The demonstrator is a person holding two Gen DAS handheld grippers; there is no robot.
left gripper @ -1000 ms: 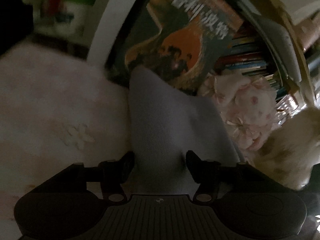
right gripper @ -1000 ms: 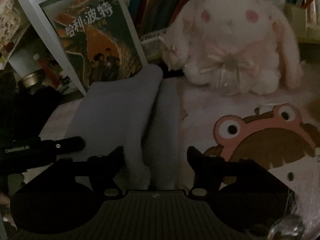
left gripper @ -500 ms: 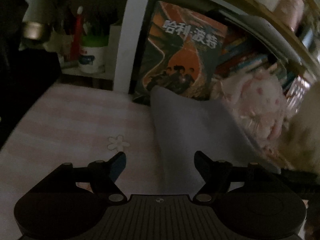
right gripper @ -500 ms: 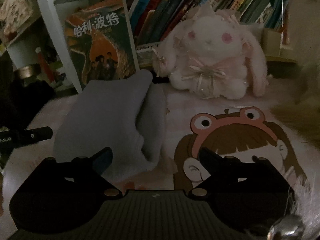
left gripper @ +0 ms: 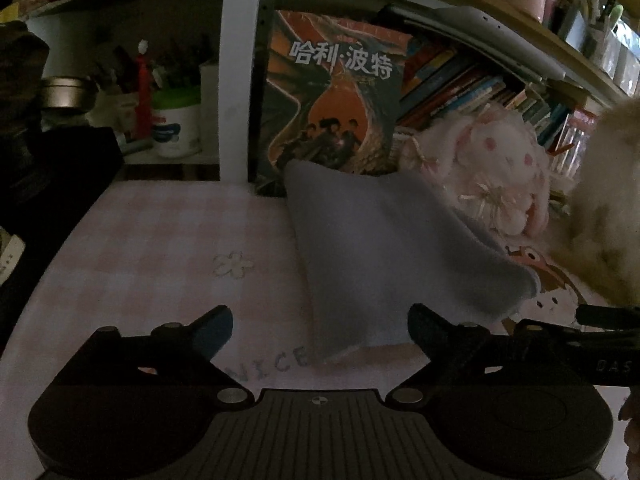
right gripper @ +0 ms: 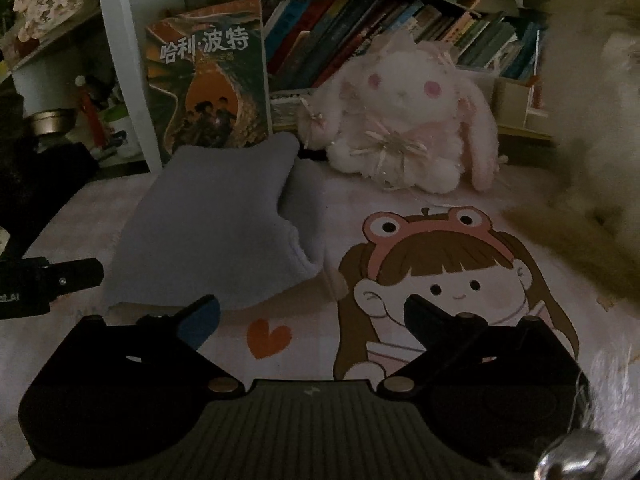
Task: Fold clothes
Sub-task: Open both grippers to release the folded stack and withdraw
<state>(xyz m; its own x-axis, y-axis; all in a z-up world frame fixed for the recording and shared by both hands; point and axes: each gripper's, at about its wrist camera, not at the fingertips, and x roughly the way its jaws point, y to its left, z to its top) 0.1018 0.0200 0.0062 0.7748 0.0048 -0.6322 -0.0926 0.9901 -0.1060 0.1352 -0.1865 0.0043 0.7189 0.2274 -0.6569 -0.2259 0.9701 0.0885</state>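
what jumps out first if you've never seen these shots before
The folded grey cloth lies on the pink mat, clear of the open left gripper and right gripper. Behind it a book with an orange cover stands against the shelf, and a pink plush rabbit sits to its right.

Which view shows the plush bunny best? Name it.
Right wrist view: the plush bunny sits whole, facing the camera, before the books. Left wrist view shows it side-on near the edge, blurrier and partly behind the grey cloth.
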